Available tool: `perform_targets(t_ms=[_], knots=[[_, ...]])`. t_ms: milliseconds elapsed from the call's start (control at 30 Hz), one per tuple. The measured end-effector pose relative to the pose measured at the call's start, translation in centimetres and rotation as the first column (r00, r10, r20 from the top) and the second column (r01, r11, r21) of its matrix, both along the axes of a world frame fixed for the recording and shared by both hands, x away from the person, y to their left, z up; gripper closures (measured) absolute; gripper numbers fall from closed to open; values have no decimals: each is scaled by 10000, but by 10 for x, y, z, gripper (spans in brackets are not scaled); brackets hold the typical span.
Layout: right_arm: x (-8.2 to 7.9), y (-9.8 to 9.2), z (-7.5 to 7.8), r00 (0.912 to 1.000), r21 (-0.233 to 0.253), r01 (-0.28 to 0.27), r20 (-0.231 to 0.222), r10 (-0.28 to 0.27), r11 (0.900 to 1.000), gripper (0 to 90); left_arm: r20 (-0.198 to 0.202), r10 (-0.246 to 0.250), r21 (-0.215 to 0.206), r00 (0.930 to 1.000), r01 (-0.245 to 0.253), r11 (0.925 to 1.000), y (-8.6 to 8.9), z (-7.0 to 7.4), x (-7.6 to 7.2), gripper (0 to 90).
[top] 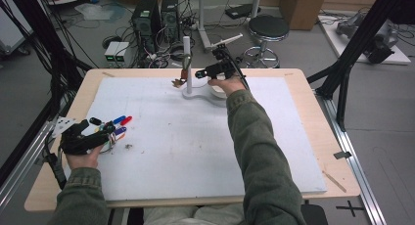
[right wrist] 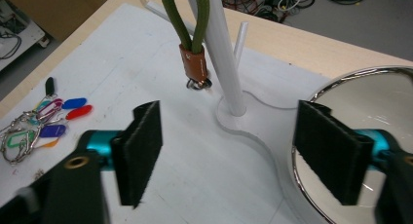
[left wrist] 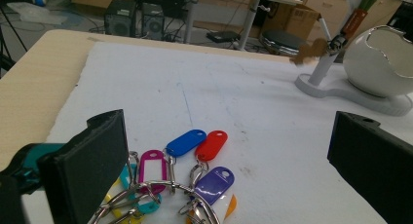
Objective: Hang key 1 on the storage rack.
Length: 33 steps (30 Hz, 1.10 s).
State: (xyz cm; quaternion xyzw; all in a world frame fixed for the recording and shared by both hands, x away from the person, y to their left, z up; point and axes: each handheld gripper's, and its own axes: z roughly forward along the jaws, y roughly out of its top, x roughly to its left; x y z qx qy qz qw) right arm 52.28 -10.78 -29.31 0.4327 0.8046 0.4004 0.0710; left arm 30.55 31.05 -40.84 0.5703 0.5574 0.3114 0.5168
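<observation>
my left gripper [left wrist: 224, 170] hangs spread just over the key tags [left wrist: 195, 158], well apart from the white stand [right wrist: 226, 68]; my right gripper [right wrist: 243, 151] gapes beside that stand's base.

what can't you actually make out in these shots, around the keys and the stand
- Key tags: in the left gripper view the left jaw and the bottom edge hide part of the bunch, so no full count.
- Stand: its top is cut off by the upper edge of the right gripper view, so where the green strap hangs is hidden.
- Bowl: its inside reads as glare in the right gripper view; contents unclear.
</observation>
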Motion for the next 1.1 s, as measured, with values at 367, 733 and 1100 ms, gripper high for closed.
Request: perform_targets(t_ms=[367,733,1100], knots=[[-15,-2,9,9975,-308,-701,-34,700,9971,6,-53,-2,-38,10000,2,10000,1,0,0,17],[-35,-19,10,9960,-630,-885,100,893,9941,6,-63,9,25,10000,-9,10000,1,0,-1,17],[-54,-44,12,9957,-378,-718,565,739,9967,6,-58,3,51,10000,-2,10000,1,1,-1,17]])
